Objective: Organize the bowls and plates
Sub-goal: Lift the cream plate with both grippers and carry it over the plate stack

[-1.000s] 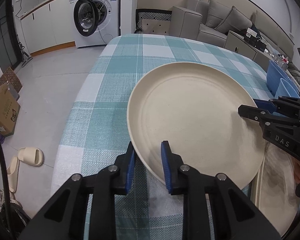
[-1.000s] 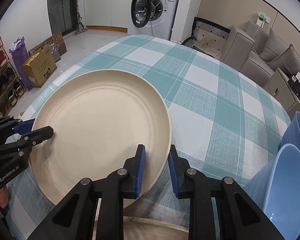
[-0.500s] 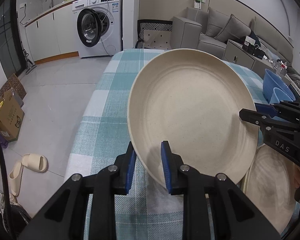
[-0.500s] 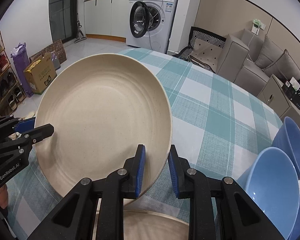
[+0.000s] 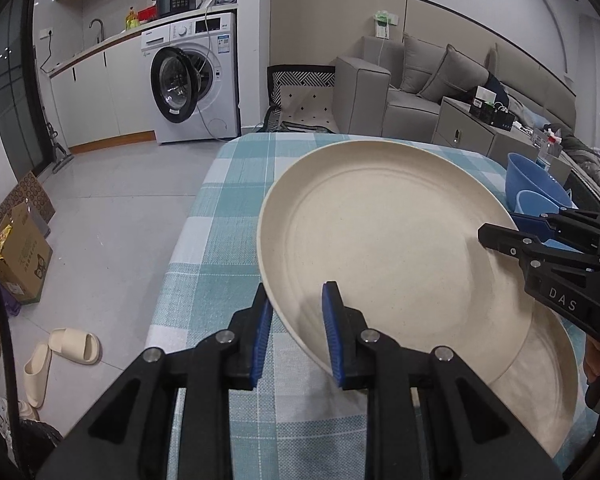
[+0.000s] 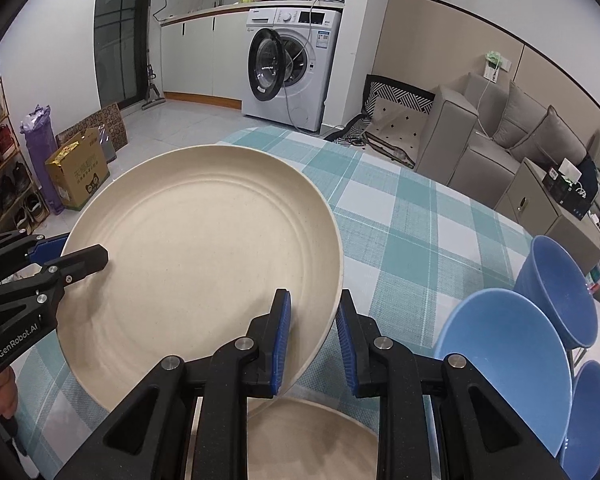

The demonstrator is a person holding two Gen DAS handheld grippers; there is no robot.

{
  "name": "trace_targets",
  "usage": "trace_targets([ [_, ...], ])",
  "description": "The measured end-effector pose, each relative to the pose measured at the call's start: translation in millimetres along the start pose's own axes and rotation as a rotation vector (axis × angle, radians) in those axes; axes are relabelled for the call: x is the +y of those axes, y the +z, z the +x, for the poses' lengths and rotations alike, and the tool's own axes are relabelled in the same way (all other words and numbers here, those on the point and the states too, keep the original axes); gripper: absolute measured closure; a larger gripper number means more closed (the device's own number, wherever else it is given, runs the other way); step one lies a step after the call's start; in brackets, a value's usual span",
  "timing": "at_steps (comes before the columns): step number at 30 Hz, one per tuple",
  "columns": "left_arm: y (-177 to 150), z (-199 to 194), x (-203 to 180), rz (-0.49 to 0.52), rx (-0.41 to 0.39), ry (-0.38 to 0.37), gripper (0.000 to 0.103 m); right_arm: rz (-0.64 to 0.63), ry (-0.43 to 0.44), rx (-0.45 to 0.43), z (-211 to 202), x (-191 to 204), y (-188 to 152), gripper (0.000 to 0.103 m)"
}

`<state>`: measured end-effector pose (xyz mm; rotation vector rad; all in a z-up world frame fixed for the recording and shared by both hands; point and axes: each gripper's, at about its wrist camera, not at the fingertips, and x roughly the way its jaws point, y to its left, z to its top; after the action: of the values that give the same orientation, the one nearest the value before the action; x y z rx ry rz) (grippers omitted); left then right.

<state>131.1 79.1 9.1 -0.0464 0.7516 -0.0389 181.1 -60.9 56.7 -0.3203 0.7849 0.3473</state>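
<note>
1. Cream-coloured and speckled, the held plate (image 5: 384,248) hangs tilted above the checked table (image 5: 228,216), with its far edge raised.
2. Left claw (image 5: 296,332) is clenched on the plate's near-left rim; the rim sits between its blue pads (image 5: 332,332).
3. Right claw (image 6: 312,336) is clenched on the opposite rim, so both share one plate; in the left view it reaches in from the right edge (image 5: 500,236).
4. Below the held plate lies a second plate (image 5: 540,380) of the same cream material, flat on the table, partly covered by the raised one.
5. Blue bowls (image 6: 508,360) stand grouped at the right side of the table; at least three show in the right view, close together and overlapping, though I cannot tell whether they are nested or merely side by side.
6. Progress, as I judge it: the bowls seem already gathered in one spot, and one plate is down as a base. The plate in the claws is mid-transfer and has yet to be set down.
7. What is left looks like lowering this plate squarely onto the one beneath and letting go with both claws; no other loose plates show on the visible part of the table.
</note>
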Motion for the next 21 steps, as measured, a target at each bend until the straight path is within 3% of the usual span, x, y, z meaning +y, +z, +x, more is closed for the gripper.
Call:
trace_targets([
  [21, -7.6, -39.1, -65.9, 0.132, -0.056, -0.044, 0.080, 0.097, -0.074, -0.074, -82.7, -39.0, -54.8, 0.080],
])
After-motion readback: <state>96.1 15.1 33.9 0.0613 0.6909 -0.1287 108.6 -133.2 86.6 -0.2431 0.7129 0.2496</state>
